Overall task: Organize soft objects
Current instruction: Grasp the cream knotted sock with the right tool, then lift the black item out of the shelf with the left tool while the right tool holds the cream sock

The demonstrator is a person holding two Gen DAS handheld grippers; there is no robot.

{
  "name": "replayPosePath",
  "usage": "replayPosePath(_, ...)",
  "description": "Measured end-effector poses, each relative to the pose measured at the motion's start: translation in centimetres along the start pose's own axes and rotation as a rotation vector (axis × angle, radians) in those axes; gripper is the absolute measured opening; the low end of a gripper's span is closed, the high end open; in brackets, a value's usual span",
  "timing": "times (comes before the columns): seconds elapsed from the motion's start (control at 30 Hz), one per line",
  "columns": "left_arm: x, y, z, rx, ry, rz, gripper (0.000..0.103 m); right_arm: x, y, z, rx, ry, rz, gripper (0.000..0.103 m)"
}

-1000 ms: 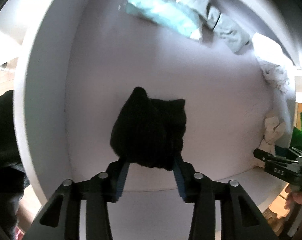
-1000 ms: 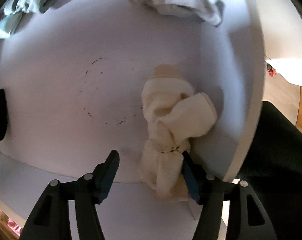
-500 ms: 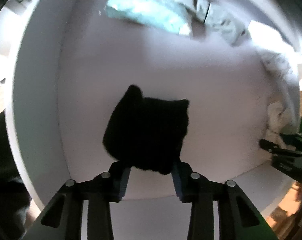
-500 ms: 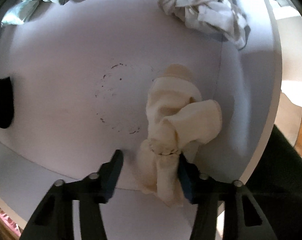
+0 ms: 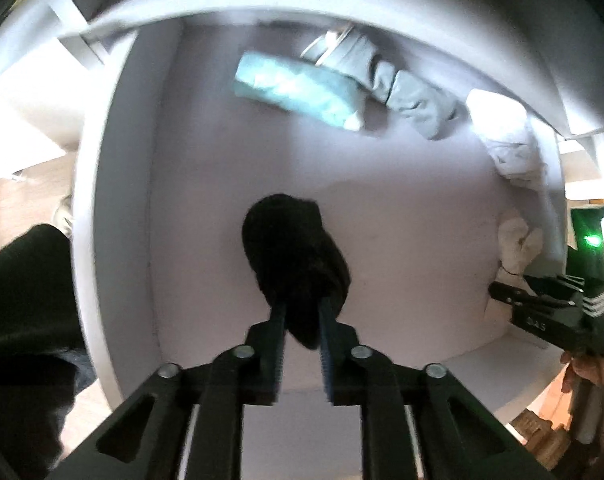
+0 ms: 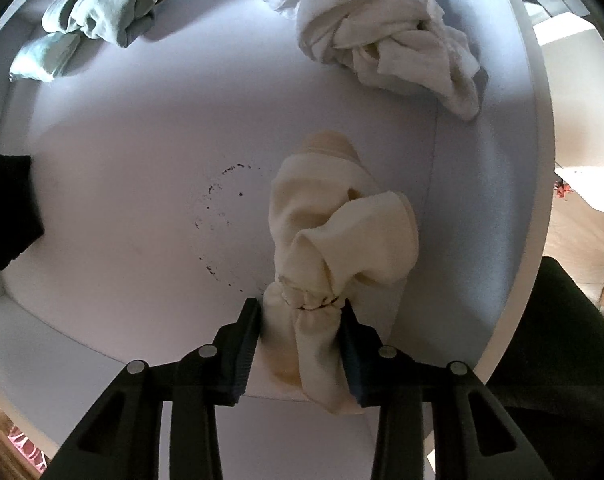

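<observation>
we judge both bundles light and squashy: left gripper (image 5: 302, 314) is clamped on the black sock bundle (image 5: 296, 256) at lower centre, right gripper (image 6: 300, 318) is closing around the cream sock bundle (image 6: 333, 240) at its cinched waist.

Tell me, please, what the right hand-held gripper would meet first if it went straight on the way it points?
The cream sock bundle between its closing jaws, then probably the white shelf floor under the bundle; depth is hard to judge.
</observation>
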State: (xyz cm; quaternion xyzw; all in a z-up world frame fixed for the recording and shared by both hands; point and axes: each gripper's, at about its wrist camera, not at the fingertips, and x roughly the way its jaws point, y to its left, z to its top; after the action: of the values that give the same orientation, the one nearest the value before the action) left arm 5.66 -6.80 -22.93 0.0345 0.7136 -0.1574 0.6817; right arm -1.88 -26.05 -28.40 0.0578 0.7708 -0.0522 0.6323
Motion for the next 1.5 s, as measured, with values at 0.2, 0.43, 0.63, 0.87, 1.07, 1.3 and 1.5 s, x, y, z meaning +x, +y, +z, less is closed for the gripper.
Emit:
replayPosePath(0.2, 2.1, -0.4, 1.3, -0.030, -0.022, -0.019, 0.047, 0.5, -0.5, 0.4, 0.003, 0.001, -0.017, 0.038)
replayPosePath(0.43, 2.9, 0.0, 2.2, -0.066, -0.037, -0.079, 0.014, 0.7, 0.5, 0.8, -0.005, 0.003, -0.030, 0.040)
replayPosePath(0.63, 1.3, 0.2, 1.8, -0.061, -0.082, -0.099, 0.006, -1.0, 1.1, 1.7, 0.007, -0.062, 0.074, 0.030)
replayPosePath(0.87, 1.9, 0.7, 2.0, -0.103, -0.060, -0.095, 0.064, -1.3, 1.3, 1.7, 0.019, -0.054, 0.079, 0.031)
replayPosePath(1.07, 2.5, -0.3, 3.0, -0.089, -0.088, -0.032, 0.089, -0.9, 1.7, 2.1, 0.012, -0.043, 0.074, 0.031)
replayPosePath(1.3, 5.0, -1.8, 3.5, -0.048, -0.038, -0.001, 0.057, -0.8, 1.4, 3.1, 0.019, -0.043, 0.079, 0.032)
replayPosePath(1.5, 3.3, -1.7, 3.1, -0.041, -0.046, -0.016, 0.045, 0.2, 1.6, 2.7, 0.011, -0.041, 0.065, 0.032)
